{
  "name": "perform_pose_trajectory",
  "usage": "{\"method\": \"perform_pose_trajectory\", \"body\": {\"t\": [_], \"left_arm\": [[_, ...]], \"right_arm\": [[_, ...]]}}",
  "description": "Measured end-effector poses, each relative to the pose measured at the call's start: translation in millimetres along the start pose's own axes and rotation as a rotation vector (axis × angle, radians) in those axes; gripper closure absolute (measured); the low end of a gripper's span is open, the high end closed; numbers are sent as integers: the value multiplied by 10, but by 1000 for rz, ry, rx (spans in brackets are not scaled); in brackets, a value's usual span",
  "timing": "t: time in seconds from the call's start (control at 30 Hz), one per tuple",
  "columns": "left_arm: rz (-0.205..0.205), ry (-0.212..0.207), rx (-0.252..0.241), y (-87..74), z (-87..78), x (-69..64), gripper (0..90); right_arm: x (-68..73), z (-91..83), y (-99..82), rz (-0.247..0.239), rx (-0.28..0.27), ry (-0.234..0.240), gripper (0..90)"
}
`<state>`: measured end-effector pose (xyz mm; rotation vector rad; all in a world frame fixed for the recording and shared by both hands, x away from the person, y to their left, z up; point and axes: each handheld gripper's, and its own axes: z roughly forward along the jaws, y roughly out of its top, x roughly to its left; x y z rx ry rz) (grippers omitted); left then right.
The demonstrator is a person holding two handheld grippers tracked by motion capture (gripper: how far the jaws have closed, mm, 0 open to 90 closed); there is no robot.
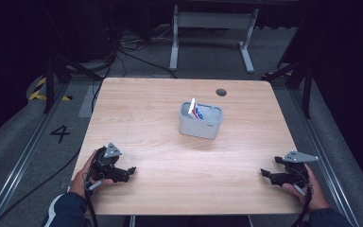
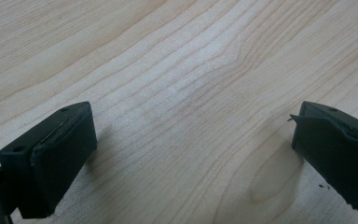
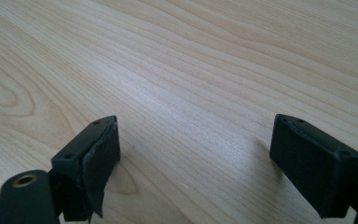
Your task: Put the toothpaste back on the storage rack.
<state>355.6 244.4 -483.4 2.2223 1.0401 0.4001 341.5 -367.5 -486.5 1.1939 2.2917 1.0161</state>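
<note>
A grey box (image 1: 201, 121) stands on the wooden table (image 1: 170, 156), right of its middle, with a white, red and blue packet (image 1: 195, 110) sticking up out of it. My left gripper (image 1: 131, 171) rests low at the table's near left, held by a hand in a dark sleeve. In the left gripper view its jaws stand wide apart, with bare wood between them (image 2: 193, 140). My right gripper (image 1: 263, 173) rests at the near right, pointing left. Its jaws are open too, and nothing lies between them (image 3: 196, 149).
A small dark round hole (image 1: 221, 92) sits near the table's far edge. Beyond the table are a white desk frame (image 1: 212, 33), cables and black stands on the grey floor. A floor mark reads 4 (image 1: 60, 133).
</note>
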Motion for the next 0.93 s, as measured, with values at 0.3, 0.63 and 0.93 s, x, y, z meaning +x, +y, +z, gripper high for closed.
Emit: {"method": "perform_pose_trajectory", "body": {"t": [0.3, 0.63, 0.93], "left_arm": [[0, 0, 0, 0, 0, 1, 2], [0, 0, -1, 0, 0, 0, 2], [1, 0, 0, 0, 0, 1, 2]], "right_arm": [[-3, 4, 1, -2, 1, -1, 155], [-10, 7, 4, -6, 2, 2, 149], [-18, 12, 9, -7, 4, 4, 144]]}}
